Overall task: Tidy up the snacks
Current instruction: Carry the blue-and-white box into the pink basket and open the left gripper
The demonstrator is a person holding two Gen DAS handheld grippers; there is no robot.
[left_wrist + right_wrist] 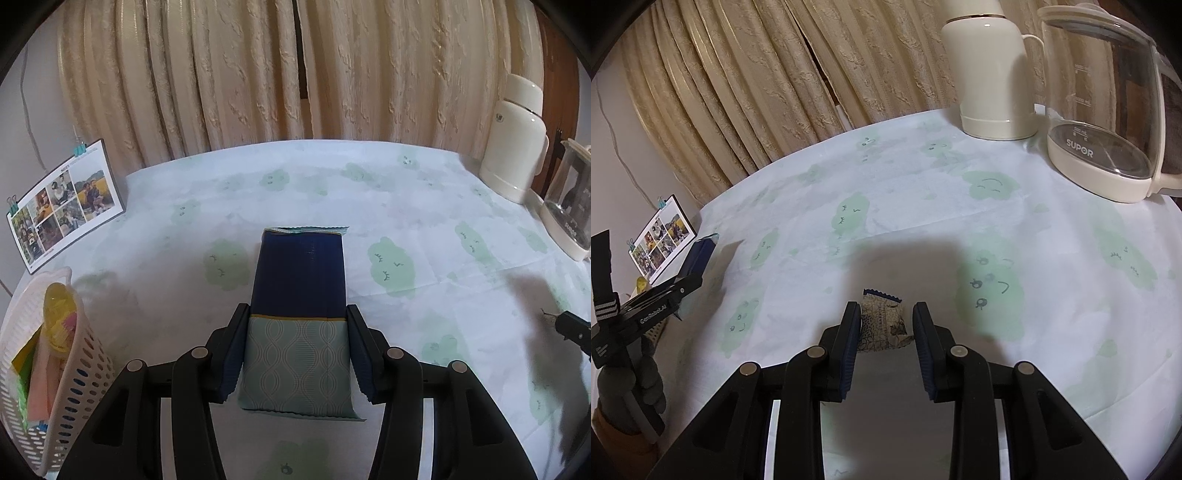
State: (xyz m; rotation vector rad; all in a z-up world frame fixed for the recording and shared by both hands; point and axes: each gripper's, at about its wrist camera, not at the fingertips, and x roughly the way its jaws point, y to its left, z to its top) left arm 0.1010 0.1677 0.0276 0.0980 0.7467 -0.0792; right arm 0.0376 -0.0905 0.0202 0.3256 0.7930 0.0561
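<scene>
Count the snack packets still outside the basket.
2. A blue packet sits clamped in the left gripper; a small patterned packet lies on the table between the open right gripper fingers. The basket may hide others.

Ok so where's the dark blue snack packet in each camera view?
Left wrist view: the dark blue snack packet fills the centre, clamped between the left gripper fingers above the tablecloth.
Right wrist view: the same packet shows edge-on at the far left, sticking out of the left gripper.
Shared landmark: the photo collage card standing at the table's left edge, just beyond the packet.
</scene>
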